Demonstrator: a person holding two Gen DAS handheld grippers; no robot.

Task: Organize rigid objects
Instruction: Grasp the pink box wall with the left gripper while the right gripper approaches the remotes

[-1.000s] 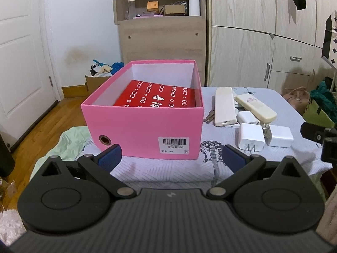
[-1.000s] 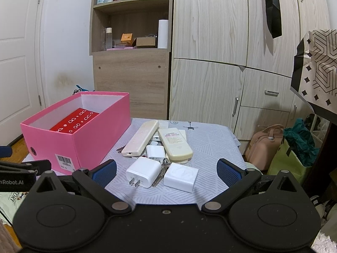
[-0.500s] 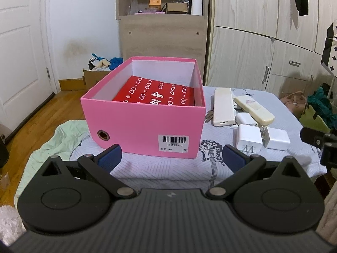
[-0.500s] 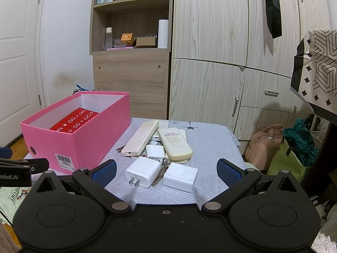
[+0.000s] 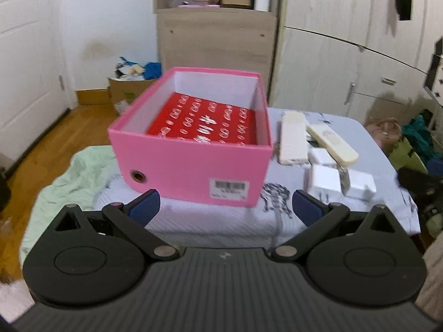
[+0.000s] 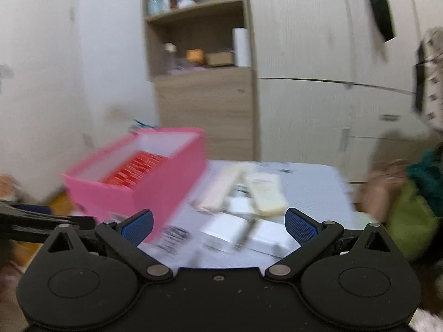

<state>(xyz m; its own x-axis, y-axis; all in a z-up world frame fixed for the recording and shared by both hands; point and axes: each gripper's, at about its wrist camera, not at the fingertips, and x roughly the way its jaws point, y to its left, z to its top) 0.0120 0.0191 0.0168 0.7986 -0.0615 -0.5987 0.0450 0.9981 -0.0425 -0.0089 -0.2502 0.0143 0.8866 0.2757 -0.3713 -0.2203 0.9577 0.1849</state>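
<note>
An open pink box [image 5: 191,174] with a red patterned sheet inside stands on the small table; it also shows in the right wrist view [image 6: 155,182]. To its right lie two long white remotes [image 5: 293,138] [image 5: 332,144] and white chargers [image 5: 325,178] [image 5: 360,186]; in the blurred right wrist view the same pile [image 6: 243,202] lies ahead. My left gripper [image 5: 225,207] is open and empty, short of the box's front wall. My right gripper [image 6: 218,222] is open and empty, just before the chargers.
The table has a grey patterned cloth [image 5: 318,119]. A green cloth [image 5: 72,177] hangs at its left. Wardrobe doors [image 5: 346,63] and a shelf unit [image 5: 218,33] stand behind. Bags [image 5: 415,141] sit on the floor at right. A cardboard box [image 5: 124,91] sits by the wall.
Both grippers have risen and moved forward toward the table. The right wrist view is now motion-blurred and turned slightly. Both stay open; no object has moved.
</note>
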